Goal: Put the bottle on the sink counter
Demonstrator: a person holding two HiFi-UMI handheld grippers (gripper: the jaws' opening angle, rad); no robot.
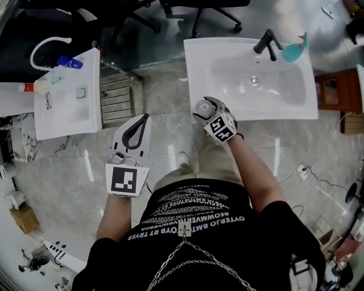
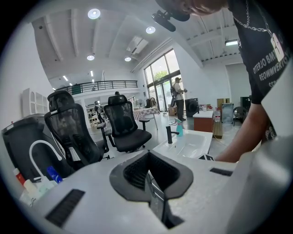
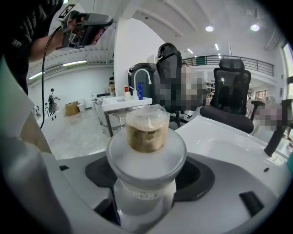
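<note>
The right gripper [image 1: 203, 111] pinches the bottle [image 3: 145, 155] upright at the near left corner of the sink counter [image 1: 196, 68], seemingly not resting yet, so the next move is lowering it and letting go.

Bottle body: in the right gripper view the lower part of the bottle [image 3: 145, 137] is hidden between the jaws and cut off at 6 o'clock.
Bottle label [image 3: 139, 194]: the print is too small to read.
Bottle from above: only the cap shows; the right gripper [image 1: 209, 111] covers the rest.
Office chair [image 1: 216, 12]: cut off at 12 o'clock in the head view.
Small items [image 1: 54, 79]: on the side sink [image 1: 71, 122] at 10 o'clock, too small to identify.
</note>
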